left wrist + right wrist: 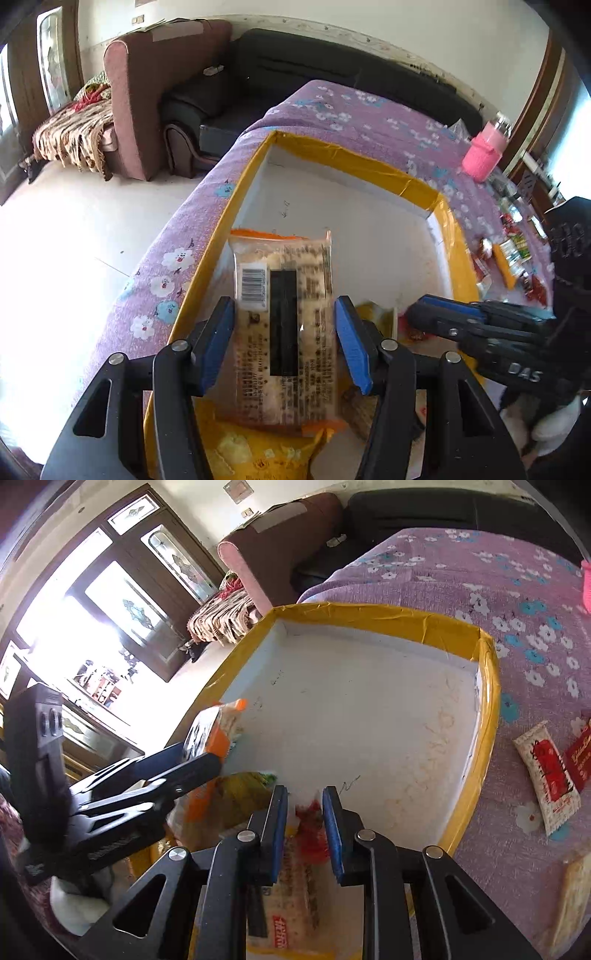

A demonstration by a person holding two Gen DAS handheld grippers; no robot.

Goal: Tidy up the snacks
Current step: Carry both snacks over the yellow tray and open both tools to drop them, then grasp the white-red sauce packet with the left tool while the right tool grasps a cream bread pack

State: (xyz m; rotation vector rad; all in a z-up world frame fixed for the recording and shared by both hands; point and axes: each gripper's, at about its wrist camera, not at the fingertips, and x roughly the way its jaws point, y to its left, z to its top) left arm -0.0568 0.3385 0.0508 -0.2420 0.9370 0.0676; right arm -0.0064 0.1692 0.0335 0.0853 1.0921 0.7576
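Observation:
A shallow box [369,166] with a yellow-taped rim and a white floor lies on the purple flowered cloth. My left gripper [284,302] is shut on a clear cracker packet [284,258] with orange ends, held above the box's near left part. Under it lies a yellow snack packet [251,450]. In the right wrist view my right gripper [306,792] hovers low over the box [388,618], its pads [334,830] a narrow gap apart. A red-and-white packet [310,830] lies in that gap and beneath the fingers. The left gripper [207,757] shows at left with its packet [221,723].
Loose snack packets [509,254] lie on the cloth right of the box, among them a white-and-red one [546,771]. A bottle in a pink sleeve [484,155] stands at the far right. The table edge drops to the floor on the left; sofas [258,74] stand behind.

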